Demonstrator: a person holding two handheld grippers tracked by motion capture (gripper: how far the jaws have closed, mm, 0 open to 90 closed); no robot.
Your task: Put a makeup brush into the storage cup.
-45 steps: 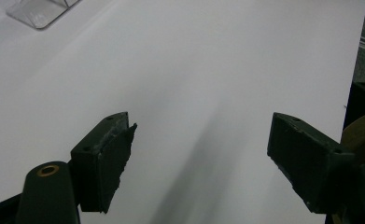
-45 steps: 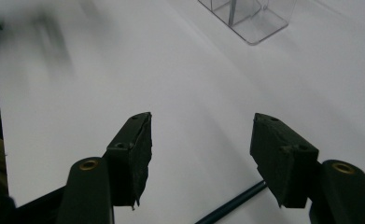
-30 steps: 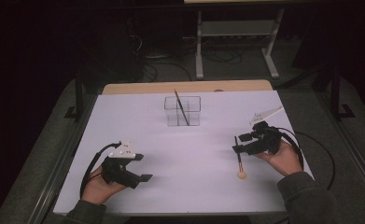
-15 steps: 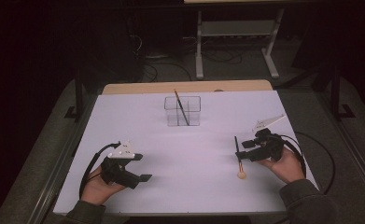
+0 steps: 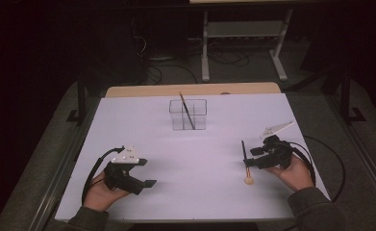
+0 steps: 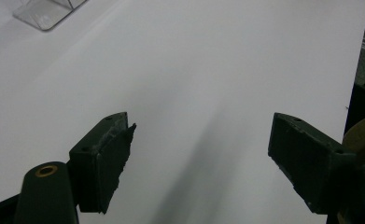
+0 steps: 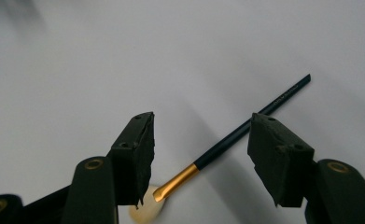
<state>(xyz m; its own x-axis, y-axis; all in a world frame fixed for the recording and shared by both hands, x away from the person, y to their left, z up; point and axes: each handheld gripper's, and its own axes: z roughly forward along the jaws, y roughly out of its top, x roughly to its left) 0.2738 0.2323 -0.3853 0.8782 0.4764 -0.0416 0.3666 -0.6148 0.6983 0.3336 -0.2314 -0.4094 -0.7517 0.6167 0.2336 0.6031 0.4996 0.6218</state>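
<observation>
High view: clear box [image 5: 188,115] far from brush [image 5: 245,161], bare table [image 5: 195,168] between.

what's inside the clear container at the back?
One dark brush leans inside the clear container, its top poking above the rim. Its lower end is too small to make out.

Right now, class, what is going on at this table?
A person holds tongs in each hand over a white table. The right tongs stand open around a dark-handled brush that lies flat, not gripped. The left tongs rest open, holding nothing. A clear holder at the far side has another brush leaning in it.
</observation>
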